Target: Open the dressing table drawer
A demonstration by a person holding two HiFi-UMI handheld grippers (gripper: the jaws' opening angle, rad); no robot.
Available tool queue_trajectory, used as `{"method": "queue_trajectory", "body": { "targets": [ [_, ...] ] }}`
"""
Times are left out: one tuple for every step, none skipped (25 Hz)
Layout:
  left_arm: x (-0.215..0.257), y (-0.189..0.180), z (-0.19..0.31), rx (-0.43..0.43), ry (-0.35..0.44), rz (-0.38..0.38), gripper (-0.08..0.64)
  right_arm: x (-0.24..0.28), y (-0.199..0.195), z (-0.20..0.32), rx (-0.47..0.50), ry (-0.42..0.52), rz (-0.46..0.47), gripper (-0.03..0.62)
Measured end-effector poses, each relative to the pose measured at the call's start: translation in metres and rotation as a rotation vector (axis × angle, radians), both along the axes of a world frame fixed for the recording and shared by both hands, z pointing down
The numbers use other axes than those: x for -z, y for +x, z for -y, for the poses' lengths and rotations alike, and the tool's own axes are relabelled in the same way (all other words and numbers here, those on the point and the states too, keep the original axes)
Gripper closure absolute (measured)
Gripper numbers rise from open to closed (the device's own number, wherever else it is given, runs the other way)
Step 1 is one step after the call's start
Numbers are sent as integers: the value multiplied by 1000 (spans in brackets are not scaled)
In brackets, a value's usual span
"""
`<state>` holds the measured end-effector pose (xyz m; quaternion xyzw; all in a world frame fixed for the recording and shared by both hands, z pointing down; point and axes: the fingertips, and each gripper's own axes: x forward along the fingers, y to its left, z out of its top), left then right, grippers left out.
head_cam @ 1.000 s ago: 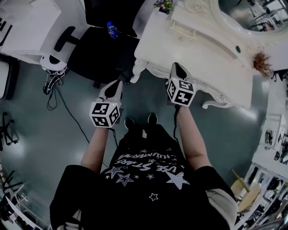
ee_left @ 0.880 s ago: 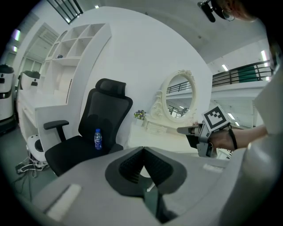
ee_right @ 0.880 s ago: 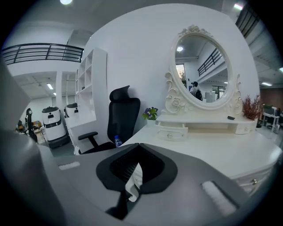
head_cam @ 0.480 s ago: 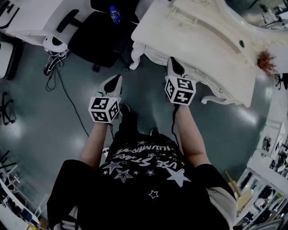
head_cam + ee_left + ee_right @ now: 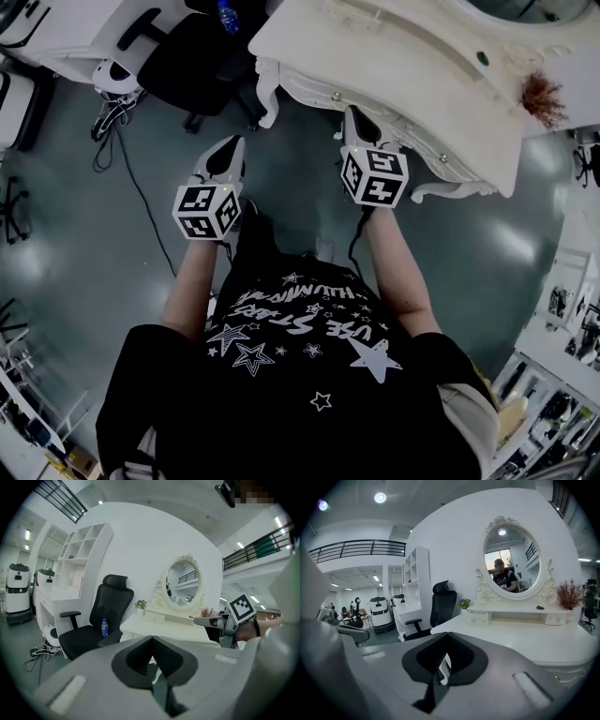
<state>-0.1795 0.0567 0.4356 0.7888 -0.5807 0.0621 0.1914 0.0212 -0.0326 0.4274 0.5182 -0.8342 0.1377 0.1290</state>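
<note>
The white dressing table (image 5: 394, 66) fills the top of the head view. Its carved front skirt (image 5: 314, 86) carries small knobs. My right gripper (image 5: 353, 115) is shut and holds nothing, its tips right at the skirt below the tabletop edge. My left gripper (image 5: 230, 143) is shut too and hangs over the floor, left of the table and apart from it. The left gripper view shows its closed tips (image 5: 152, 638) aimed at the table (image 5: 159, 627). From the right gripper (image 5: 446, 635) I look over the tabletop (image 5: 525, 639).
A black office chair (image 5: 202, 66) with a blue bottle (image 5: 225, 14) on its seat stands left of the table. Cables (image 5: 112, 122) lie on the floor near a white desk (image 5: 56, 28). An oval mirror (image 5: 511, 559) and a red dried plant (image 5: 539, 94) are on the table.
The table and chair have slid up and left in the head view as the person shifted. Both grippers stay shut and keep about the same places before the table.
</note>
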Motion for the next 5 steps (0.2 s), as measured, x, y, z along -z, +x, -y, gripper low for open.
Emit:
{"method": "queue_trajectory", "body": {
  "targets": [
    [2, 5, -7, 6, 5, 5, 558, 2, 5, -8, 7, 4, 5, 565],
    [3, 9, -14, 13, 9, 7, 558, 3, 9, -16, 14, 7, 10, 565],
    [4, 14, -21, 20, 13, 8, 558, 4, 13, -24, 22, 11, 14, 565],
    [5, 19, -28, 28, 16, 7, 558, 6, 17, -33, 31, 15, 18, 565],
    [6, 24, -35, 35, 19, 5, 558, 7, 22, -41, 40, 20, 21, 565]
  ]
}}
